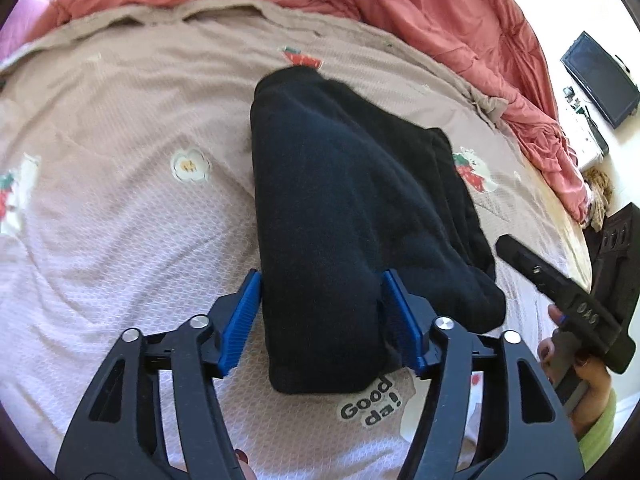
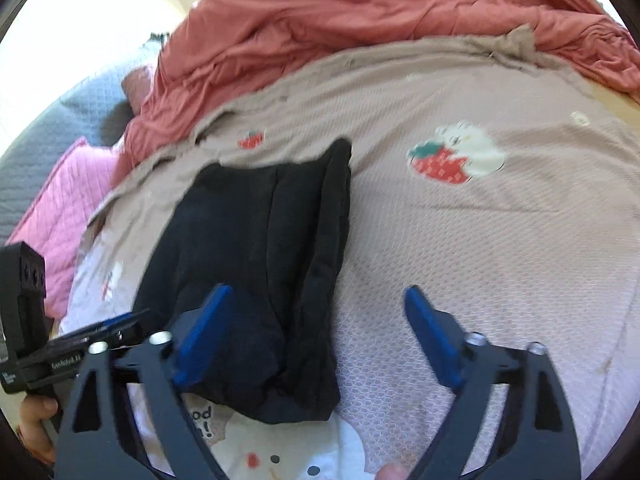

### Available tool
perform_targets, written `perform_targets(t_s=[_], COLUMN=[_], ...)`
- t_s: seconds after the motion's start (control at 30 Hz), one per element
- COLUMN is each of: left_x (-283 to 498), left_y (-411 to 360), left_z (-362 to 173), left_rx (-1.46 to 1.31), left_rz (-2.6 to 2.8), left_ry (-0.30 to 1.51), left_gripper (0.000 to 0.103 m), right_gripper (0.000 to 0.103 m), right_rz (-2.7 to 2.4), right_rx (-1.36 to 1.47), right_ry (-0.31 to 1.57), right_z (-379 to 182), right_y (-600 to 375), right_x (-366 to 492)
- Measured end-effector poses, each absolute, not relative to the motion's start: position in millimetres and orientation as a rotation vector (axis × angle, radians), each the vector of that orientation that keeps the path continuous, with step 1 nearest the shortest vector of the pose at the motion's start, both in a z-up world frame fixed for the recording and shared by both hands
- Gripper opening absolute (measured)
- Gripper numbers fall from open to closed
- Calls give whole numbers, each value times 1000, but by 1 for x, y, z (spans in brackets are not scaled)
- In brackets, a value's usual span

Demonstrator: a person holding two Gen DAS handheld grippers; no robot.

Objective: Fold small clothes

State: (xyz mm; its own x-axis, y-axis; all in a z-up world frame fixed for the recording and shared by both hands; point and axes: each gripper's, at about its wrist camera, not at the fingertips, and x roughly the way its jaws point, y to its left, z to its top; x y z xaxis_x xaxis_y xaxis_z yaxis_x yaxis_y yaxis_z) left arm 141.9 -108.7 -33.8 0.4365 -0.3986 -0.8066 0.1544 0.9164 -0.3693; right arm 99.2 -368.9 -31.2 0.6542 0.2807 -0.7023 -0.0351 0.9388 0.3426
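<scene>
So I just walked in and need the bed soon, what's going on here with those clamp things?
A person is folding small clothes on the bed with a handheld gripper in each hand. A black garment lies folded into a narrow stack on the beige printed bedspread. The left gripper straddles its near end, pads beside the cloth rather than pinching it. The right gripper is wide open, holding nothing, over the garment's right edge. A red quilt is bunched behind.

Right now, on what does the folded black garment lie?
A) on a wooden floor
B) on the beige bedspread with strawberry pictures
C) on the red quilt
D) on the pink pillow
B: the black garment rests flat on the beige bedspread, with a strawberry picture beside it; the red quilt is bunched up behind.
</scene>
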Motion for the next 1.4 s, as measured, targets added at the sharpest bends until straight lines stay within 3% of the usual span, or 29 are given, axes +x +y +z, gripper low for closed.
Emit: perform_targets(t_s=[0.13, 0.37, 0.4, 0.67, 0.93, 1.4], left_x=[135, 120, 117, 90, 62, 17], left_y=[-105, -94, -92, -77, -67, -40], left_z=[-18, 8, 12, 37, 48, 38], left_rx=[-214, -188, -175, -152, -130, -136], left_rz=[-338, -313, -301, -244, -215, -181], left_ry=[1028, 964, 951, 888, 867, 908], left_gripper=[65, 94, 94, 94, 94, 94], right_gripper=[92, 93, 98, 98, 98, 98], right_rz=[146, 110, 113, 82, 74, 56], right_rx=[301, 227, 210, 88, 72, 82], right_ry=[794, 650, 625, 496, 500, 815], right_z=[-22, 2, 7, 31, 39, 10], right_y=[-368, -355, -351, -332, -330, -309], right_x=[92, 68, 61, 10, -26, -53])
